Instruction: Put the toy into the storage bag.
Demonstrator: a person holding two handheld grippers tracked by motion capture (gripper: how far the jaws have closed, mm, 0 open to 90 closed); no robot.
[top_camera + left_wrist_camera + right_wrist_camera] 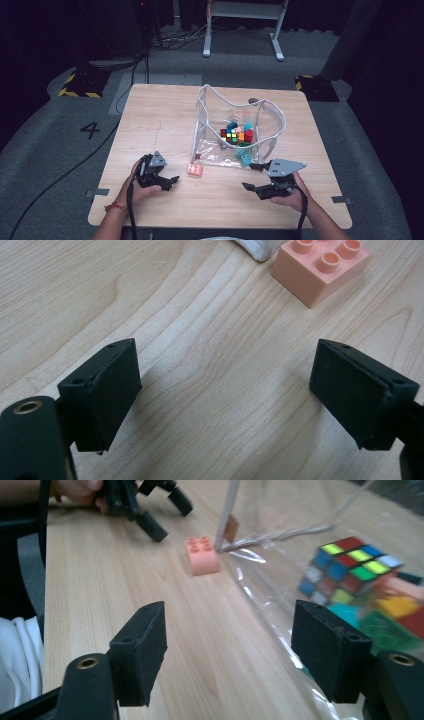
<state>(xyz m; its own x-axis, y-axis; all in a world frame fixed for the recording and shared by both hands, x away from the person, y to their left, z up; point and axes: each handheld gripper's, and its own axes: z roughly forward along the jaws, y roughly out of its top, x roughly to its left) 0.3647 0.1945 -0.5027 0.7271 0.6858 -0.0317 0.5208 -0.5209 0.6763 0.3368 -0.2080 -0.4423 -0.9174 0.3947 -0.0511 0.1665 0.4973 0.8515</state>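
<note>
Most blocks, cube already in clear bag (210,100); pink brick (195,170) left on table. L gripper (167,182), R gripper (252,177) both agape, empty (nothing gripped).

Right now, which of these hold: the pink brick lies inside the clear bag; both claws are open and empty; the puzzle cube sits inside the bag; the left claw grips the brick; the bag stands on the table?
1. The pink brick lies inside the clear bag. False: it lies on the table, just outside the bag.
2. The left claw and right claw are open and empty. True.
3. The puzzle cube sits inside the bag. True.
4. The left claw grips the brick. False: the brick lies apart from it.
5. The bag stands on the table. True.
</note>
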